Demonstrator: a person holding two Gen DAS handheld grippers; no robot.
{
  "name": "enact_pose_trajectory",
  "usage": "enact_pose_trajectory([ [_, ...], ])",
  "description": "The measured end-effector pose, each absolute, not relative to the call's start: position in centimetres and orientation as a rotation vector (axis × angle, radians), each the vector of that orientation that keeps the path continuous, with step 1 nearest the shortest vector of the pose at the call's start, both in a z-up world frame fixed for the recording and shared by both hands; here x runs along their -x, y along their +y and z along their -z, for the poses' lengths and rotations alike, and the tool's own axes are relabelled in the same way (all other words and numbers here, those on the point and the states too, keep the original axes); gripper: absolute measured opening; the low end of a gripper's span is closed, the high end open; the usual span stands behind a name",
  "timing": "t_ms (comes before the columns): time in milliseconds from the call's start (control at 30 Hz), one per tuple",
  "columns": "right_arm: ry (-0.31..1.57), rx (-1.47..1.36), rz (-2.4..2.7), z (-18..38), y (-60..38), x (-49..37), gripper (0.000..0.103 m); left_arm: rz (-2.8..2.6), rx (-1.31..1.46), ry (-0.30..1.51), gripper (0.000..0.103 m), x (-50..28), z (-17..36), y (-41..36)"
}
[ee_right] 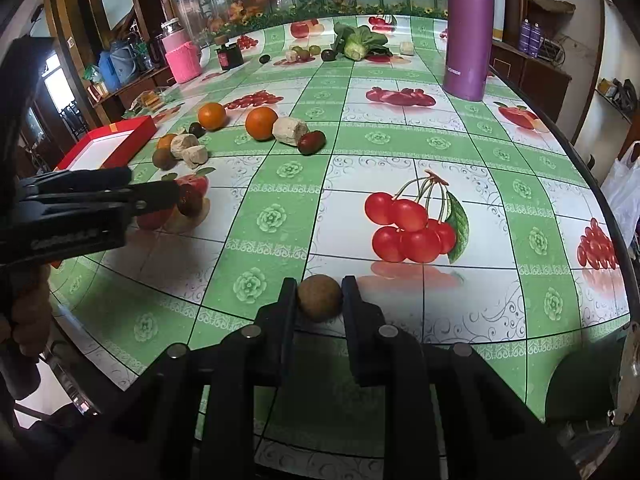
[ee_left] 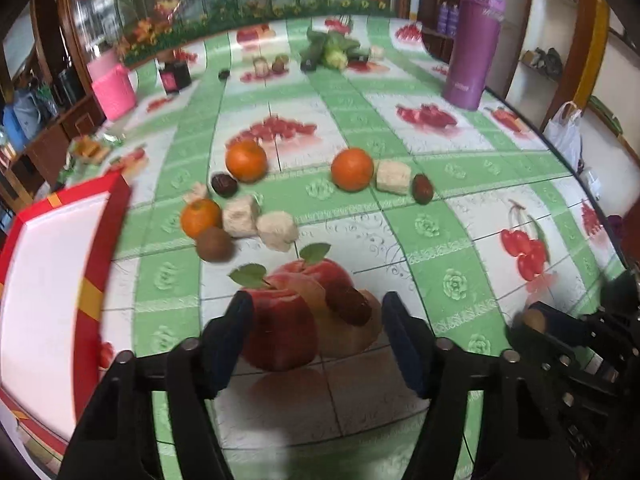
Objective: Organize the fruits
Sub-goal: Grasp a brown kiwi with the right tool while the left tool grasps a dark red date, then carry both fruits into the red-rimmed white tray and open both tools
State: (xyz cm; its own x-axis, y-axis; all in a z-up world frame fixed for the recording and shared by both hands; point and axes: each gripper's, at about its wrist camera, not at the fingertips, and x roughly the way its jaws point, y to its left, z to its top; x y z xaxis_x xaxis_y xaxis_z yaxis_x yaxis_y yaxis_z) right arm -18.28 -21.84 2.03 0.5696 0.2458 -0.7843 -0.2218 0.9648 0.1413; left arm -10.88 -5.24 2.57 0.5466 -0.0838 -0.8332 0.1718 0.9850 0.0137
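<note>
My left gripper [ee_left: 316,316] is open low over the table, with a dark red date [ee_left: 349,303] lying between its fingers. My right gripper [ee_right: 319,300] is shut on a brown round kiwi [ee_right: 320,298] just above the table; it shows at the right edge of the left wrist view [ee_left: 534,320]. Ahead lie oranges [ee_left: 246,160] [ee_left: 352,169] [ee_left: 200,218], another kiwi [ee_left: 214,244], beige cake blocks [ee_left: 276,230] and more dates [ee_left: 423,189]. A red box with a white inside [ee_left: 52,280] stands at the left; it also shows in the right wrist view [ee_right: 116,140].
A purple thermos [ee_right: 470,28] stands far right. A pink jar [ee_right: 182,58], a dark small jar [ee_right: 230,54], green vegetables [ee_right: 358,44] and more small fruits lie at the table's far end. The table edge curves at the right [ee_right: 600,184].
</note>
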Motion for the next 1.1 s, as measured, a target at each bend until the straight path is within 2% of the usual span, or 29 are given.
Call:
enact_pose_trajectory([
  [67,0.923,-0.040,-0.282,-2.0,-22.0,18.3,0.024,0.158,-0.082,1.005,0.047,10.3,-1.9,-5.4],
  [133,0.922,-0.049,-0.291,-2.0,-22.1,18.2,0.024,0.156,-0.092,0.988,0.045,10.3,-1.8,-5.6],
  [233,0.921,-0.054,-0.296,-1.9,-22.1,18.2,0.024,0.197,-0.090,0.974,0.028,10.4,-2.0,-5.6],
  [433,0.925,-0.032,-0.279,-2.0,-21.9,18.1,0.024,0.240,-0.078,0.960,0.028,10.8,-2.3,-4.9],
  [633,0.946,-0.080,-0.274,-2.0,-21.9,17.6,0.024,0.216,-0.070,0.882,0.028,13.1,-4.7,-2.2],
  [867,0.937,-0.106,-0.359,-3.5,-18.4,16.8,0.024,-0.011,-0.043,0.716,0.028,16.6,-8.4,5.8],
  [1100,0.888,-0.032,-0.516,-5.8,-9.7,15.5,0.024,-0.254,-0.006,0.679,0.028,18.5,-8.4,13.8],
])
